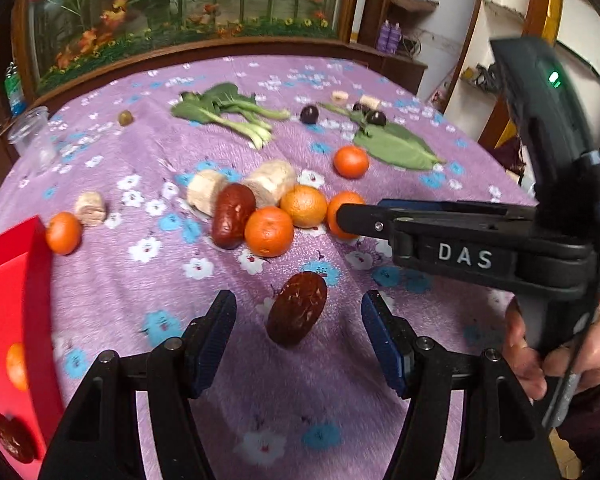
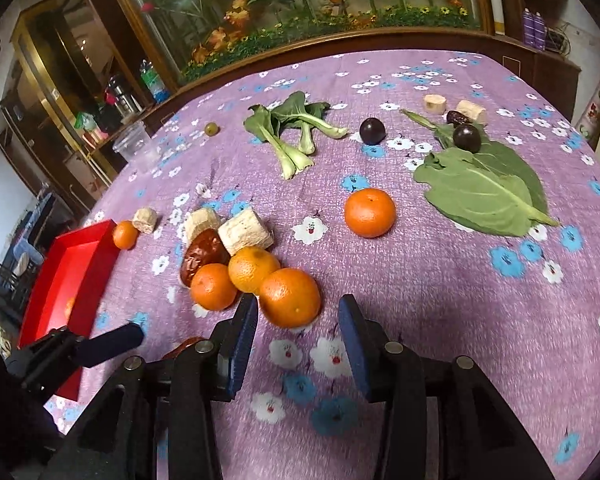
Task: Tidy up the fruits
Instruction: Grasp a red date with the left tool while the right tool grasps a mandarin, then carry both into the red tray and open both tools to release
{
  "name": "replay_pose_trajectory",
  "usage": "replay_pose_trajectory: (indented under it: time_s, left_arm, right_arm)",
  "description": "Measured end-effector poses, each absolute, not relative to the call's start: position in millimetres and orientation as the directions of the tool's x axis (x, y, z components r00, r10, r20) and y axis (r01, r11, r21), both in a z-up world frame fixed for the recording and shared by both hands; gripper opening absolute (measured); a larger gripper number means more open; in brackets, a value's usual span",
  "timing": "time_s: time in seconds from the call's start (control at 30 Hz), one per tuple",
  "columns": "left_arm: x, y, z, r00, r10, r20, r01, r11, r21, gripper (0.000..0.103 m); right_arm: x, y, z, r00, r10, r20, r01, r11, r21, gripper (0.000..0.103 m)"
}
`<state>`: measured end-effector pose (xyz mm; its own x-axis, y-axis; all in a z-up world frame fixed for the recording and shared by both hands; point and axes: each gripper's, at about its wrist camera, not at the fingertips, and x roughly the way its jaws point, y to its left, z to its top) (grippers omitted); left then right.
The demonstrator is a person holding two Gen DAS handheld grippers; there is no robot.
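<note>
1. Left gripper (image 1: 298, 322): jaws spread wide, holding nothing, with a brown date (image 1: 297, 309) lying on the cloth (image 1: 140, 280) between the pads, touching neither.
2. Right gripper (image 2: 298, 334): jaws likewise apart and empty, nosed up to the nearest orange (image 2: 290, 297), which sits just ahead of the tips, not yet between them.
3. Tray (image 1: 8, 300): red, at the near left edge, already holding one orange and one date, so probably the place for the fruit.
4. For the date: lower until the pads flank its middle, square up to its long axis, then close gently; wrinkled skin, likely soft, so no hard squeeze.
5. For the orange: push further in so the widest part sits between the pads before closing; round and apt to roll, and touching a second orange (image 2: 253, 270) to its far left, so worth approaching from the near side to avoid nudging the cluster.
6. Worth minding the crossing: right gripper reaches over just beyond the left one's workspace, so better to lift one fruit clear before moving the other toward the tray.
7. Greens (image 2: 296, 132), leaf (image 2: 480, 192) and pale chunks (image 2: 244, 232): not fruit, best left alone.
</note>
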<state>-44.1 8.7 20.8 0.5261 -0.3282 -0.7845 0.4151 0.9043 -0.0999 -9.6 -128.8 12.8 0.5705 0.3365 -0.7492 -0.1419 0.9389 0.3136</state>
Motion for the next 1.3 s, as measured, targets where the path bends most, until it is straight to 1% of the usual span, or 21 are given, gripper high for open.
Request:
replay_pose_trajectory:
  time_s: [0.1, 0.33, 0.37, 0.4, 0.43, 0.5, 0.57, 0.63, 0.67, 0.77, 0.97, 1.13, 1.3]
  left_arm:
    - [-35, 5, 14, 0.506, -0.318, -0.802, 0.416, 0.904, -0.096, 0.058]
    - [-35, -3, 8, 0.517, -0.29, -0.805, 0.422, 0.905, -0.054, 0.058]
    - [-35, -3, 8, 0.523, -0.284, -0.804, 0.418, 0.907, -0.048, 0.055]
    - [-35, -3, 8, 0.528, -0.275, -0.803, 0.413, 0.91, -0.04, 0.048]
    - [-36, -2, 8, 0.539, -0.257, -0.802, 0.402, 0.915, -0.023, 0.043]
    - [-36, 0, 9, 0.548, -0.239, -0.801, 0.389, 0.921, -0.008, 0.028]
    - [-36, 3, 10, 0.546, -0.24, -0.803, 0.379, 0.925, -0.019, 0.028]
    - [-36, 6, 11, 0.543, -0.245, -0.803, 0.369, 0.929, -0.034, 0.028]
    - [-37, 8, 12, 0.541, -0.251, -0.802, 0.366, 0.93, -0.045, 0.028]
    - [-41, 19, 20, 0.545, -0.278, -0.791, 0.348, 0.933, -0.089, 0.028]
    - [-53, 45, 42, 0.587, -0.298, -0.753, 0.302, 0.943, -0.138, 0.027]
    - [-63, 82, 60, 0.631, -0.296, -0.717, 0.228, 0.954, -0.193, 0.027]
    - [-72, 132, 70, 0.675, -0.26, -0.69, 0.124, 0.963, -0.241, 0.027]
  right_arm:
    - [-6, -126, 9, 0.562, 0.346, -0.751, -0.152, 0.936, 0.318, 0.045]
    - [0, -116, 4, 0.551, 0.345, -0.76, -0.172, 0.938, 0.3, 0.045]
    - [0, -116, 3, 0.551, 0.343, -0.761, -0.173, 0.939, 0.298, 0.045]
    - [0, -115, 3, 0.552, 0.342, -0.76, -0.174, 0.939, 0.296, 0.045]
    - [-1, -115, 3, 0.554, 0.341, -0.76, -0.173, 0.94, 0.295, 0.045]
    - [-1, -115, 3, 0.553, 0.337, -0.762, -0.172, 0.941, 0.292, 0.045]
    - [-2, -114, 3, 0.555, 0.33, -0.763, -0.172, 0.944, 0.283, 0.045]
    - [-3, -112, 4, 0.556, 0.316, -0.769, -0.172, 0.949, 0.266, 0.041]
    - [-4, -111, 4, 0.552, 0.326, -0.767, -0.179, 0.945, 0.273, 0.036]
    - [-9, -110, 6, 0.556, 0.32, -0.767, -0.178, 0.947, 0.267, 0.036]
    - [-22, -115, 16, 0.574, 0.337, -0.746, -0.168, 0.94, 0.296, 0.036]
    - [-36, -107, 33, 0.593, 0.339, -0.73, -0.186, 0.94, 0.285, 0.036]
    - [-50, -86, 49, 0.601, 0.355, -0.716, -0.229, 0.935, 0.271, 0.036]
